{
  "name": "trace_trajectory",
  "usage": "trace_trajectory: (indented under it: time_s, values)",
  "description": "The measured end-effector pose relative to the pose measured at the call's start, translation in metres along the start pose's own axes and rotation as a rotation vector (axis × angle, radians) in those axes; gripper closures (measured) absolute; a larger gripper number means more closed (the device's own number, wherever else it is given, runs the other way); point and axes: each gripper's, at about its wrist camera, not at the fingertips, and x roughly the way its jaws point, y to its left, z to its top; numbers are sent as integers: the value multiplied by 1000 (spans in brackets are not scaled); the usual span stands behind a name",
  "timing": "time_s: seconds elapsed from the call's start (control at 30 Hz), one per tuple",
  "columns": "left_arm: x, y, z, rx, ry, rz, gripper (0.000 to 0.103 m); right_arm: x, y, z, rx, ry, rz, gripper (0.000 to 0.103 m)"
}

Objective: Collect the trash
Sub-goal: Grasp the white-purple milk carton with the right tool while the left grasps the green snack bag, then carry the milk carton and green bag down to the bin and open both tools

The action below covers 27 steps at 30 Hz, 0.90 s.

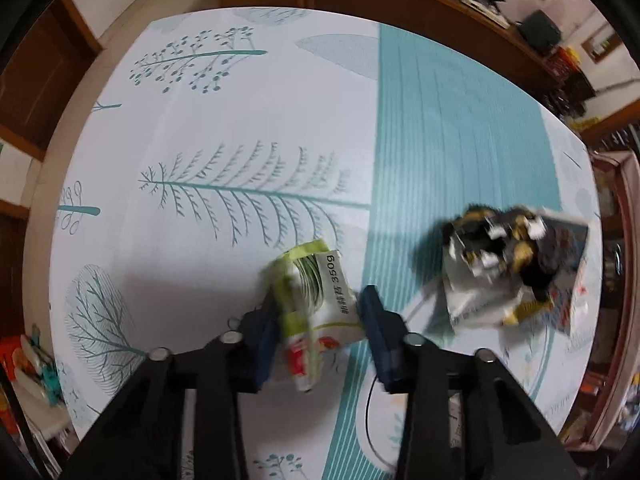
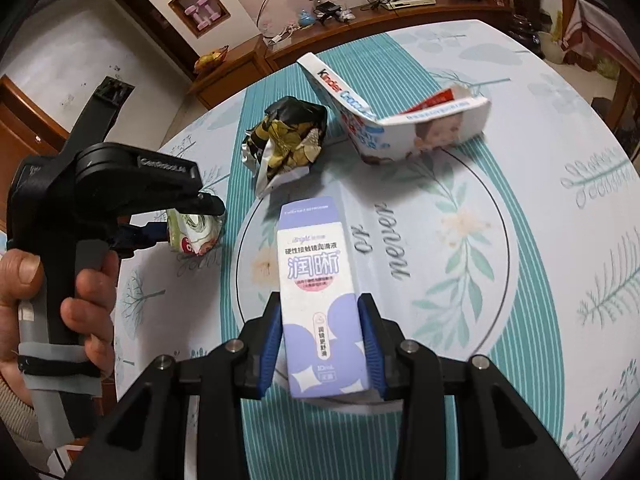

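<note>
My left gripper (image 1: 316, 312) is shut on a crumpled green-and-white wrapper (image 1: 316, 300) marked 350g, above the patterned tablecloth (image 1: 240, 120). From the right wrist view the same wrapper (image 2: 196, 232) sits in the left gripper (image 2: 176, 236). My right gripper (image 2: 320, 340) is shut on a purple-and-white box (image 2: 316, 280), held upright between the blue pads. A crumpled black-and-gold wrapper (image 2: 286, 142) lies on the table beyond it, blurred in the left wrist view (image 1: 504, 256). A bent white Kinder box (image 2: 400, 120) lies farther back.
The round table's cloth (image 2: 520, 240) has teal stripes and leaf prints. A wooden sideboard (image 2: 360, 28) with cables and devices stands behind the table. A person's hand (image 2: 52, 292) grips the left gripper's handle. Shelves and clutter ring the table edge (image 1: 608, 184).
</note>
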Motion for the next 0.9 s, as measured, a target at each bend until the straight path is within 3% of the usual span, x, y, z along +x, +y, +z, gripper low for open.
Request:
trace_trajectory:
  time_s: [0.03, 0.2, 0.57, 0.7, 0.9]
  values:
    - [-3, 1, -5, 23, -3, 2, 77, -1, 0, -3, 5, 0, 2, 66]
    - [-10, -1, -40, 123, 24, -11, 81, -8, -2, -18, 11, 10, 15, 66]
    - [-66, -11, -159, 387, 32, -32, 82, -67, -22, -86, 74, 8, 70, 66]
    - [-100, -3, -202, 429, -2, -38, 82, -96, -28, -113, 61, 0, 92, 66]
    - [-141, -26, -264, 500, -72, -42, 82, -143, -39, -154, 31, -21, 136, 66]
